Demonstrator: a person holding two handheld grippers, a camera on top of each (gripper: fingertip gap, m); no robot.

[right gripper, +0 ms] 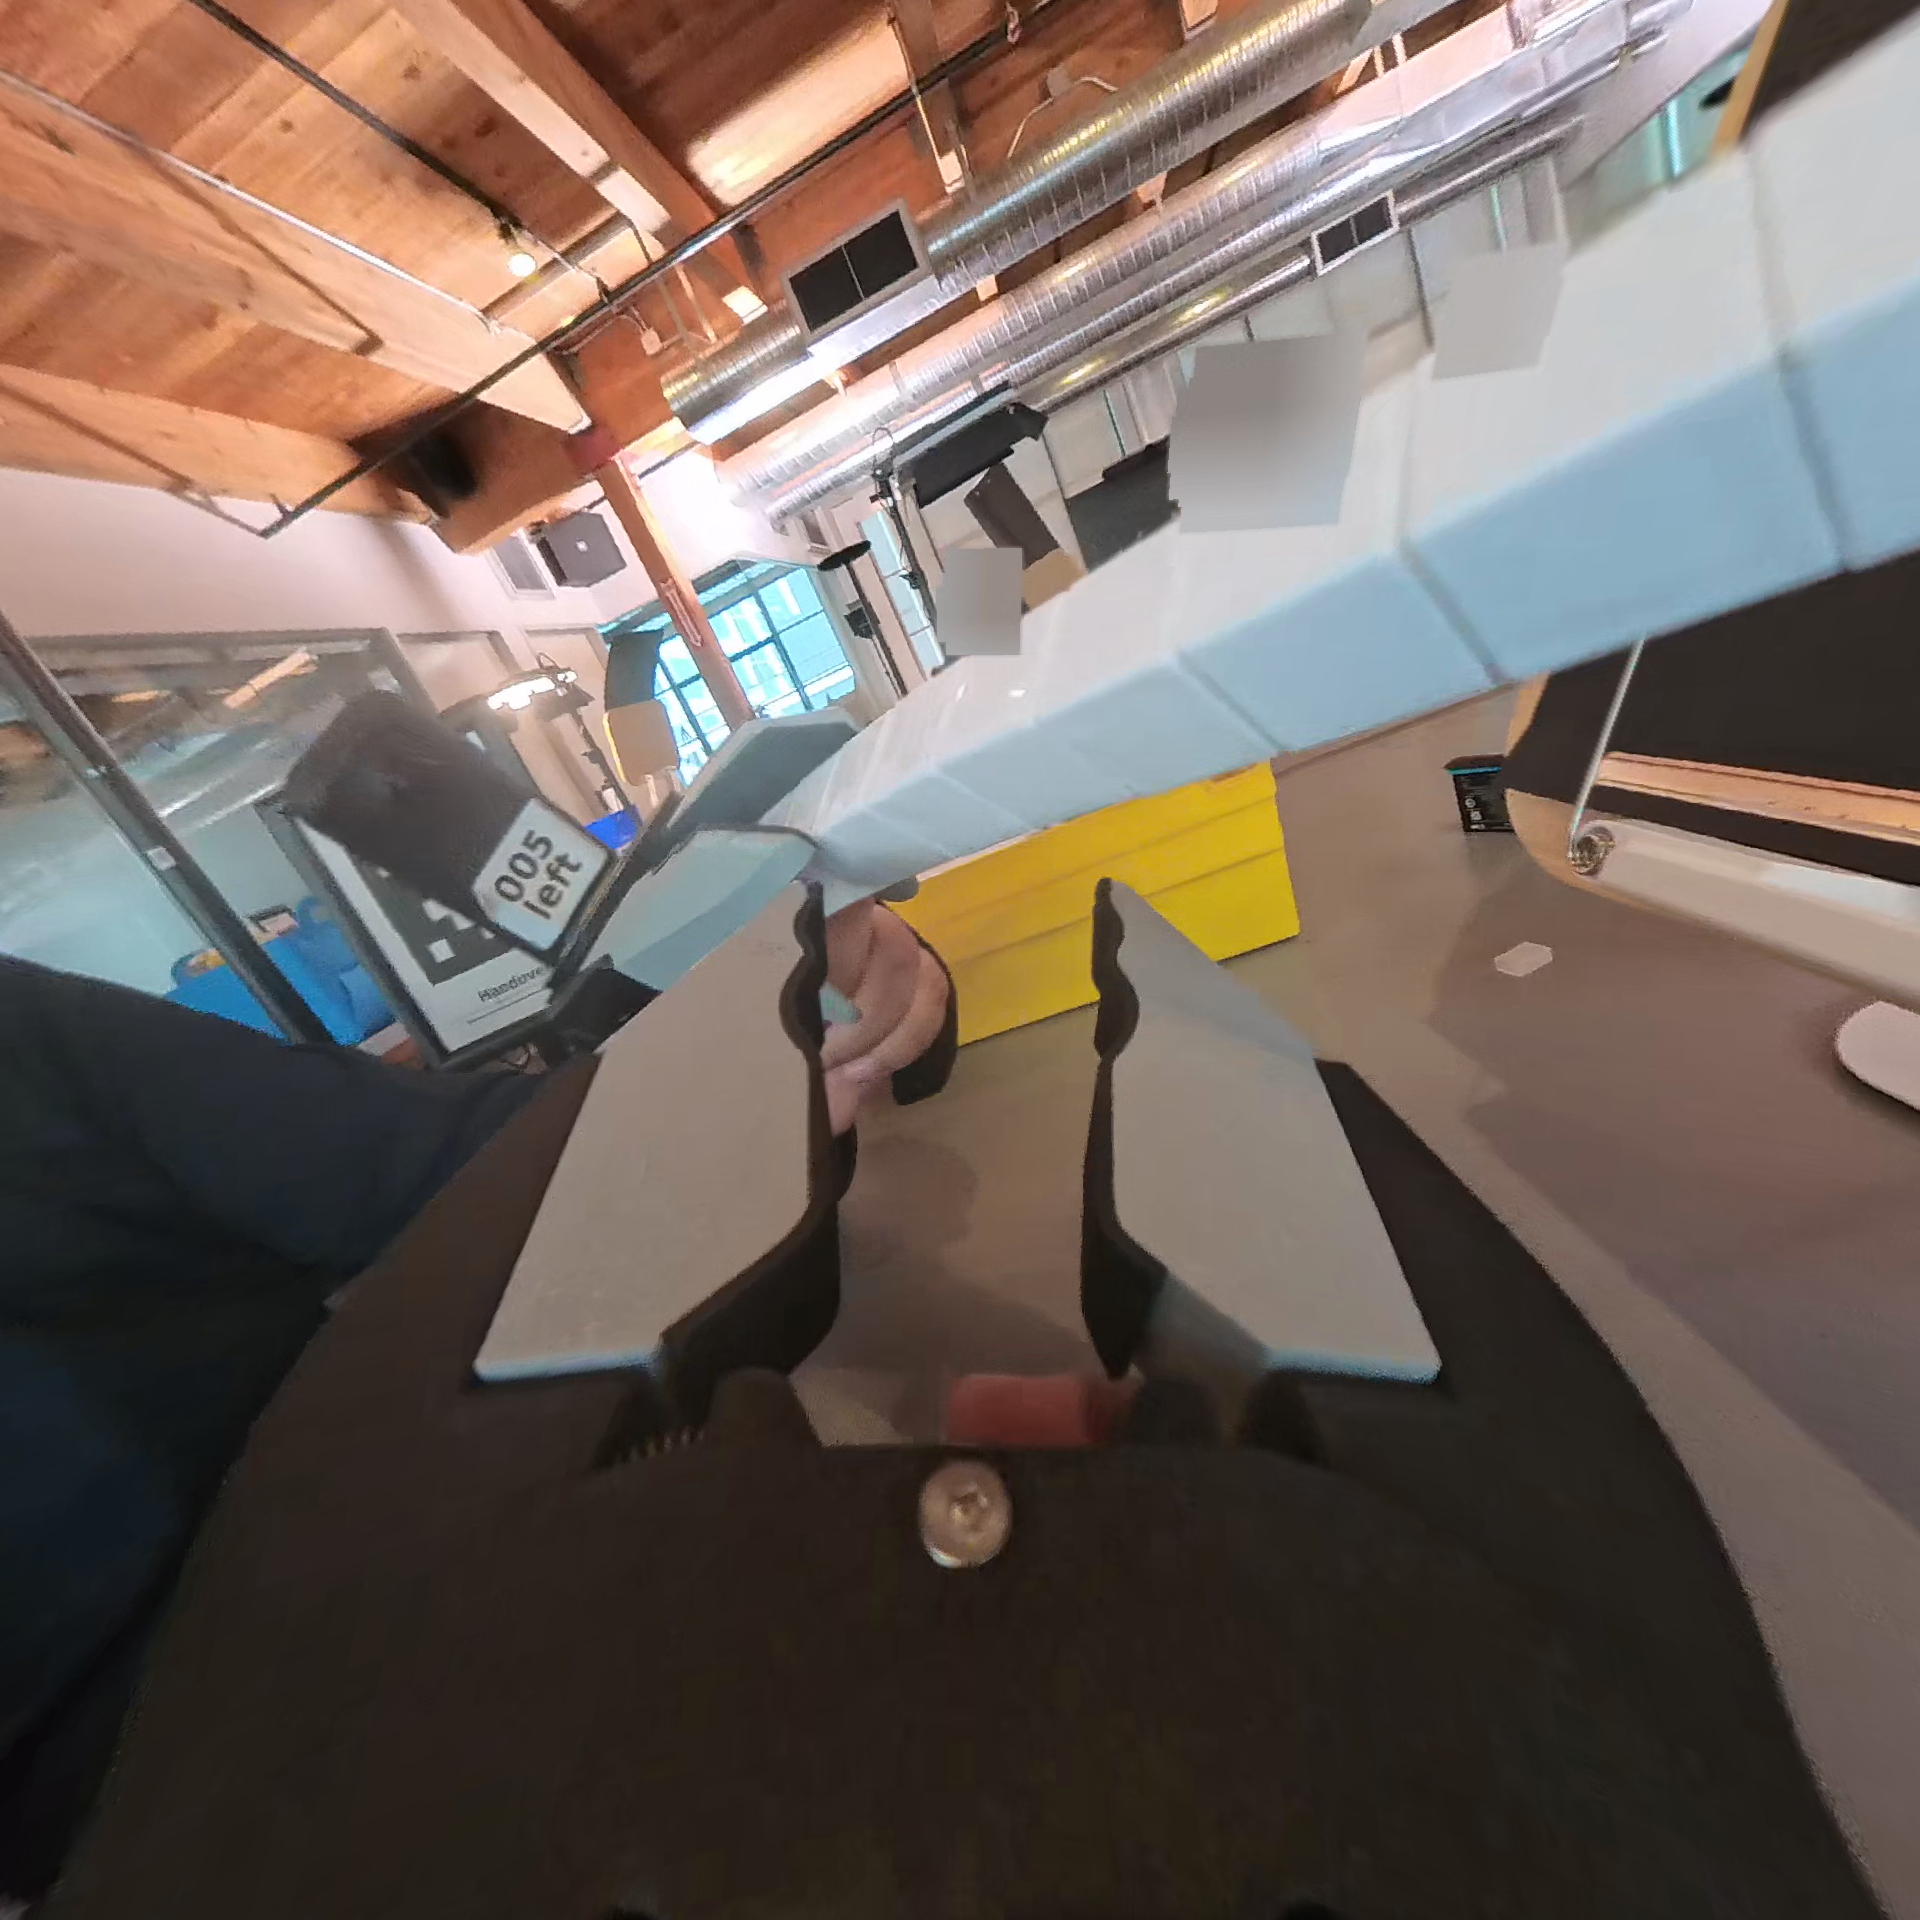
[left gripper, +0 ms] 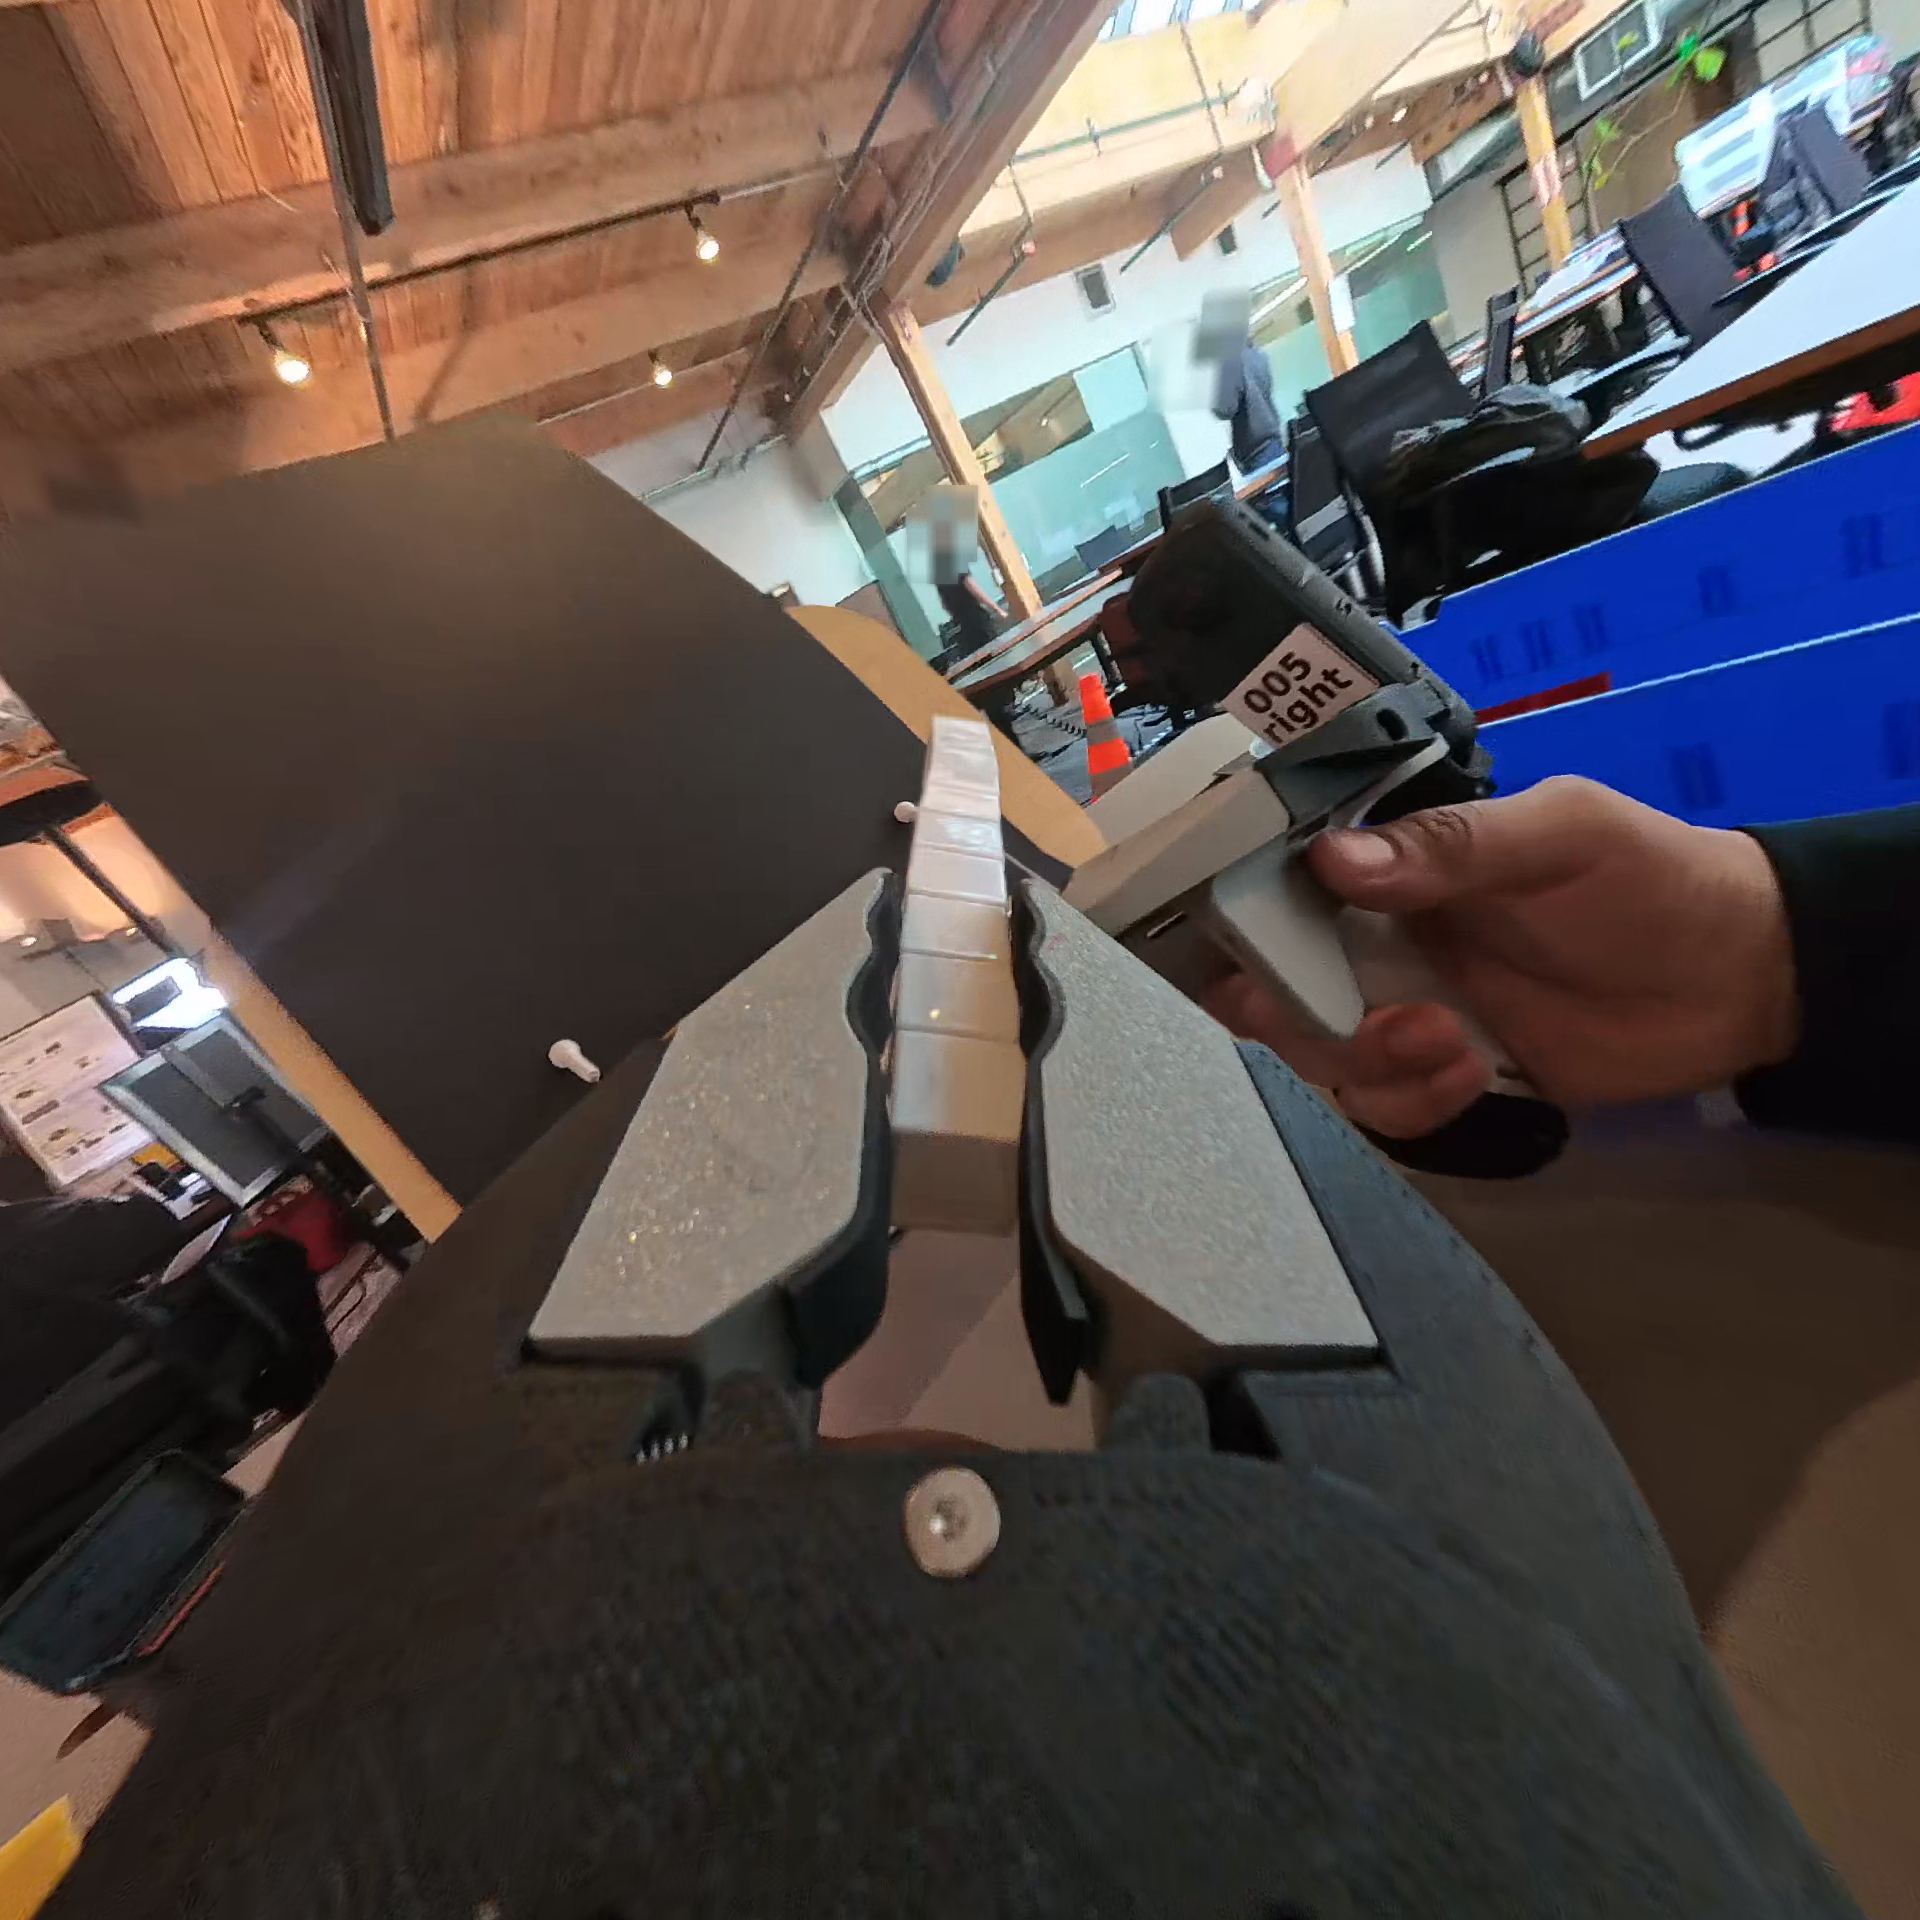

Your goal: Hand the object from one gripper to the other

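Observation:
A long white segmented bar (left gripper: 954,961) stands clamped near its lower end between the fingers of my left gripper (left gripper: 956,920), which is shut on it. The bar points up and away. In the right wrist view the same bar (right gripper: 1351,603) runs diagonally from the left gripper (right gripper: 743,805) up to the top right. My right gripper (right gripper: 958,914) is open and empty, its fingertips just under the bar's held end. In the left wrist view the right gripper (left gripper: 1195,862) sits close on the right, held by a hand (left gripper: 1558,935); its fingertips are hidden.
A grey tabletop (right gripper: 1558,1143) lies below, with a yellow box (right gripper: 1122,894) behind the grippers and a white disc (right gripper: 1881,1049) at the right. A black panel (left gripper: 416,779) stands left. Blue bins (left gripper: 1714,644) and an orange cone (left gripper: 1101,727) are farther back. Less than 4 cm separates the two grippers' tips.

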